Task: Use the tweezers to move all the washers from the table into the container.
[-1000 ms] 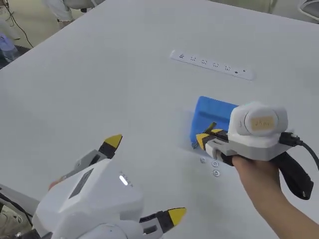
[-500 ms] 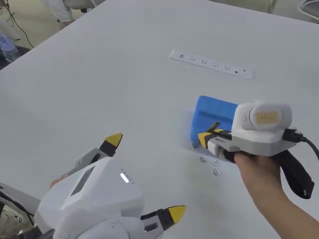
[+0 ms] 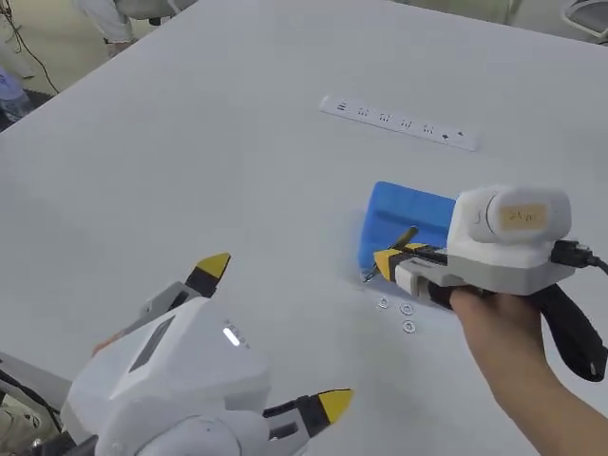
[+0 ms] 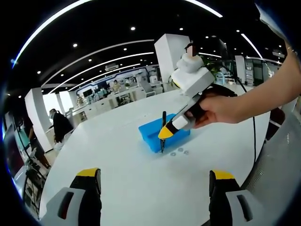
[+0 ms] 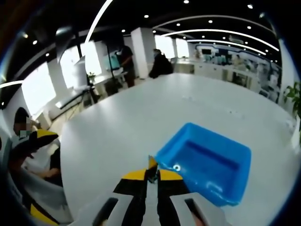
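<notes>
White table [image 3: 190, 142] stretches across the head view, with a white power strip [image 3: 399, 122] lying toward the upper right. Both gripper views show an open hall beyond it, with rows of ceiling lights [image 4: 75, 45], white columns [image 4: 169, 49] and distant people [image 5: 160, 63].

At the lower right of the head view, my right gripper [image 3: 389, 261] has its yellow-tipped jaws pressed together on the dark tweezers [image 3: 407, 235]. The tweezers' points angle down toward the table at the near left corner of the blue container [image 3: 408, 211]. My hand [image 3: 494, 328] and the gripper body hide the container's right side.

Three washers [image 3: 407, 310] lie on the table just below that corner, apart from the tweezers. In the right gripper view a small ring [image 5: 176, 167] shows just inside the container's near corner; I cannot tell whether it rests on the floor.

At the lower left, my left gripper [image 3: 274, 334] hangs over bare table, jaws spread wide, holding nothing.
</notes>
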